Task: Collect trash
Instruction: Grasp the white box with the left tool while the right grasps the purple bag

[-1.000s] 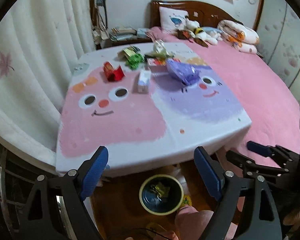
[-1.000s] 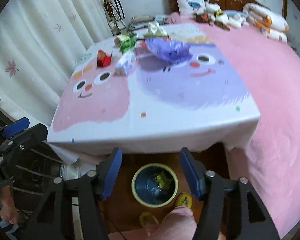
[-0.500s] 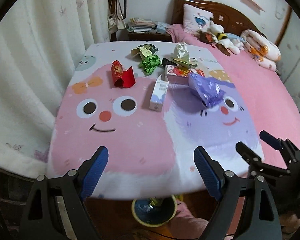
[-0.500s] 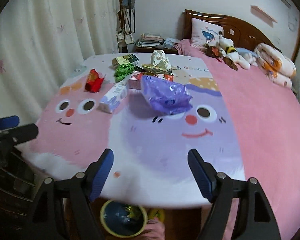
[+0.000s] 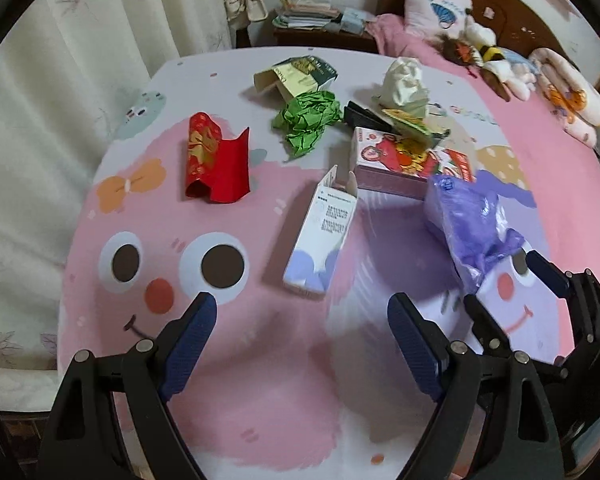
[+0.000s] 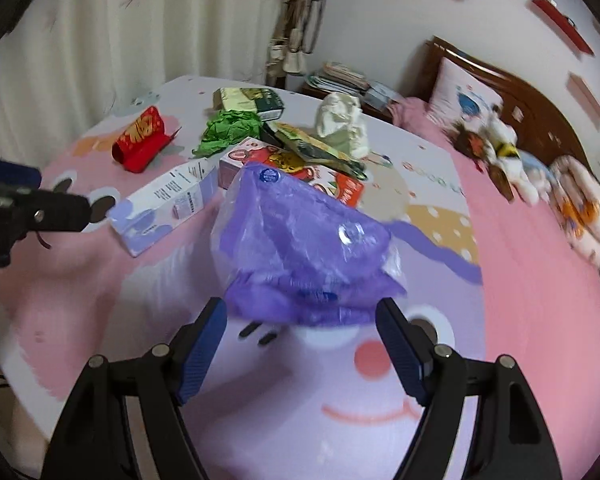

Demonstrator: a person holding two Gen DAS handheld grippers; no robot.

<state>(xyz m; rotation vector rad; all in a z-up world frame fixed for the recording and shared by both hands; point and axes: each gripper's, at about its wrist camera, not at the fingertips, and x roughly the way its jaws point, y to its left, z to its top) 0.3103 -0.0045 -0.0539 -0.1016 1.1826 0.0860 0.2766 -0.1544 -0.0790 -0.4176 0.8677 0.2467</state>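
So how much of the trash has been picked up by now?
Nothing visibly collected: no bin shows. Both the left gripper and right gripper are open and empty, the right one nearing the purple bag. The white carton, red packet and green paper lie untouched.

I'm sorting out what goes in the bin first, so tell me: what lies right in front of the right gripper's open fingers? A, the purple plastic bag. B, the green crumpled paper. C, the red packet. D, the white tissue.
A: the purple plastic bag lies just beyond the open right gripper, not yet gripped.
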